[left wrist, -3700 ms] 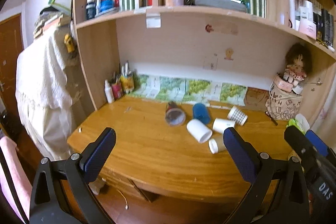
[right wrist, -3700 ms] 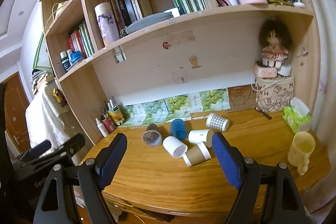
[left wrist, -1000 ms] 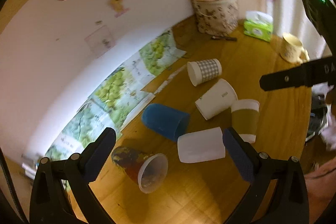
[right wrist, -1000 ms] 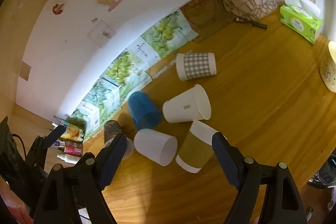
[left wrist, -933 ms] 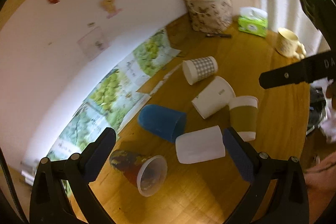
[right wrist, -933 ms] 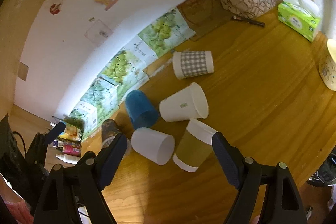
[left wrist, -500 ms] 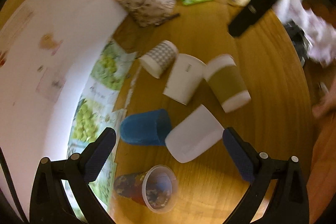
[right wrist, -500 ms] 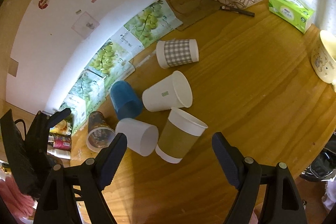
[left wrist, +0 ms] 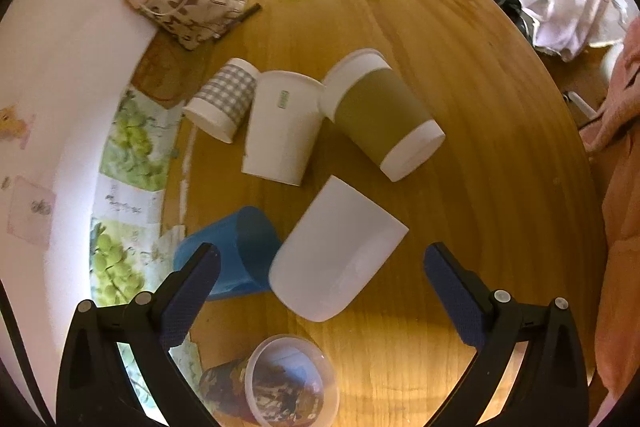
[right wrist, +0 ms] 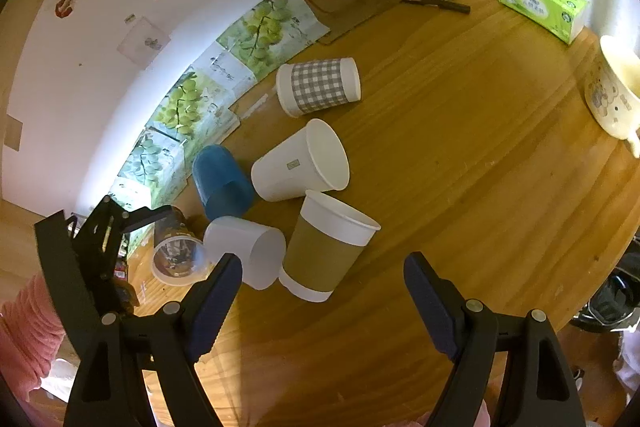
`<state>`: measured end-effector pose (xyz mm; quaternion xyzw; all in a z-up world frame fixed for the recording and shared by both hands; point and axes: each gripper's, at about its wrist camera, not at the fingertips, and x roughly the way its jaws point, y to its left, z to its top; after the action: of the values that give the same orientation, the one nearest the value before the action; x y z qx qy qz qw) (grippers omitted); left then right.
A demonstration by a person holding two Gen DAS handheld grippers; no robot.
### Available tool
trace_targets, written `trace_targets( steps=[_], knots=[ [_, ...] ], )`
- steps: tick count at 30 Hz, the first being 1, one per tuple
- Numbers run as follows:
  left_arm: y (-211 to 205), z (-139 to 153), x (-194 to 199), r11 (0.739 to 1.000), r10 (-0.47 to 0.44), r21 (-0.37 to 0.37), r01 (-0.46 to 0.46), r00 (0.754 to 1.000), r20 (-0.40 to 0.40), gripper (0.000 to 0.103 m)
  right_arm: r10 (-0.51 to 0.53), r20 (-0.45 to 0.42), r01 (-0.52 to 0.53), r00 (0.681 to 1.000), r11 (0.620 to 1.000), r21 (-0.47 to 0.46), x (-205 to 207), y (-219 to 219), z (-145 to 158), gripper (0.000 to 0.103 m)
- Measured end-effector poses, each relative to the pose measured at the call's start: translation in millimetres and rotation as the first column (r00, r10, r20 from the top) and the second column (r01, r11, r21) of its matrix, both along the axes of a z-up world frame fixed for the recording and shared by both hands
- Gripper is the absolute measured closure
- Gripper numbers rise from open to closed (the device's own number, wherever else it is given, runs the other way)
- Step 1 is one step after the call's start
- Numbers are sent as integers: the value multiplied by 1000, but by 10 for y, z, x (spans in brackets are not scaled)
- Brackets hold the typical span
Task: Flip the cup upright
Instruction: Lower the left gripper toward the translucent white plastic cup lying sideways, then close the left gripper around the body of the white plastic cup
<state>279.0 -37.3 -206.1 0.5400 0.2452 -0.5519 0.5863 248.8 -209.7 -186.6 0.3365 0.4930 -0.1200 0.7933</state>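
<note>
Six cups lie tipped in a cluster on the desk (left wrist: 500,147); none stands upright yet.

The left gripper (left wrist: 320,283) is spread wide and holds nothing. The frosted cup (left wrist: 336,251) lies on its side between its fingers and a little ahead, toward 12 o'clock in the left wrist view. Its long axis runs from 7 to 1 o'clock, rounded base at 7 and open mouth at 1, so the axis sits skewed to the line between the fingers. The blue cup (left wrist: 236,251) touches it at 9 o'clock, partly behind the left finger.

The right gripper (right wrist: 322,301) is also spread and empty. In its own view the brown cup (right wrist: 324,251) lies just ahead at 12 o'clock, base toward the fingers and mouth pointing away to 1 o'clock.

Each gripper seems lined up on its own cup; the left looks nearer to the frosted cup, though whether its fingers are already level with the wall is hard to tell through the fisheye. A grasp there would probably need a slight twist to square the fingers across the wall.
</note>
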Motion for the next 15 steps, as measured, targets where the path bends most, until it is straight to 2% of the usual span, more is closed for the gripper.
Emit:
trace_targets(
  steps=[15],
  knots=[
    [-116,-346,118,989,-81,121,90,994,-79,2,-38,-49,39,998,999,17,-21,-49,-106,19]
  ],
)
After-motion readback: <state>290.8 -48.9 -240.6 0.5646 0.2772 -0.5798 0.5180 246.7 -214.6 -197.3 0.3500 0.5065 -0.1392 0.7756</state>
